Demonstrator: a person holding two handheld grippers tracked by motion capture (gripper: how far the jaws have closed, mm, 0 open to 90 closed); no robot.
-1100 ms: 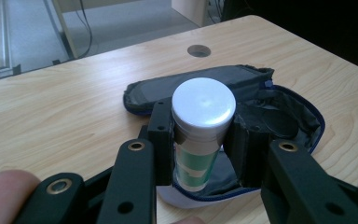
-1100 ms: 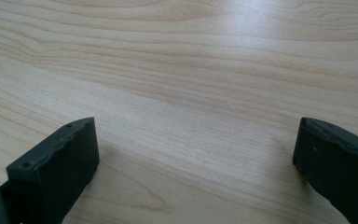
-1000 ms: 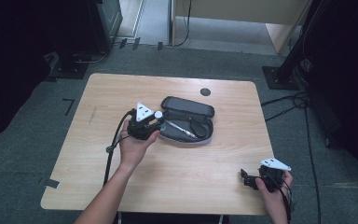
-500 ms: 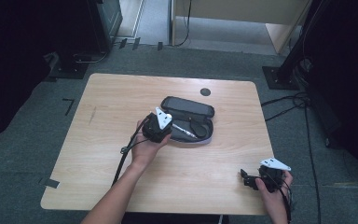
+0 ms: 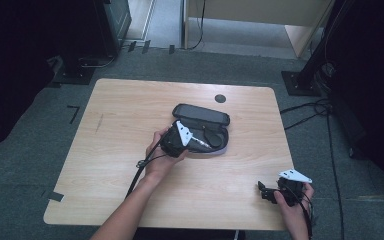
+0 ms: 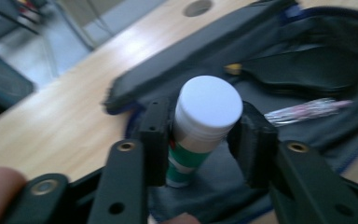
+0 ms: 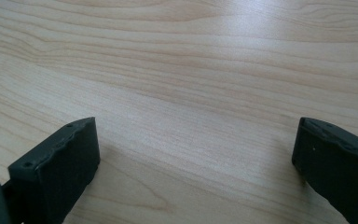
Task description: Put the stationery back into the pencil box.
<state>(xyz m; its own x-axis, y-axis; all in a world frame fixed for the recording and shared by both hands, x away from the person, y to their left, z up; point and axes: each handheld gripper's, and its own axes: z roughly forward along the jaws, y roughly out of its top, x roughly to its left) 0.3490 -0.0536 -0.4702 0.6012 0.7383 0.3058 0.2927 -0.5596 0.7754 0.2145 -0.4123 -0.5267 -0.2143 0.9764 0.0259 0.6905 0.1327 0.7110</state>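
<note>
Left tool [image 5: 192,137] seemingly inside open case [image 5: 202,127]

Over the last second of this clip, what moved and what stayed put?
The left gripper swung from the open case's left end rightward and over its tray; its jaws stand either side of a white-capped tube there. Whether they pinch it is unclear. The right gripper stayed at the table's near right edge, open. The case did not shift.

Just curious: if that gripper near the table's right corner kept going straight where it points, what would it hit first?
Probably just the bare wooden table: the right gripper, fingers spread, faces nothing but tabletop, though depth is unclear.
</note>
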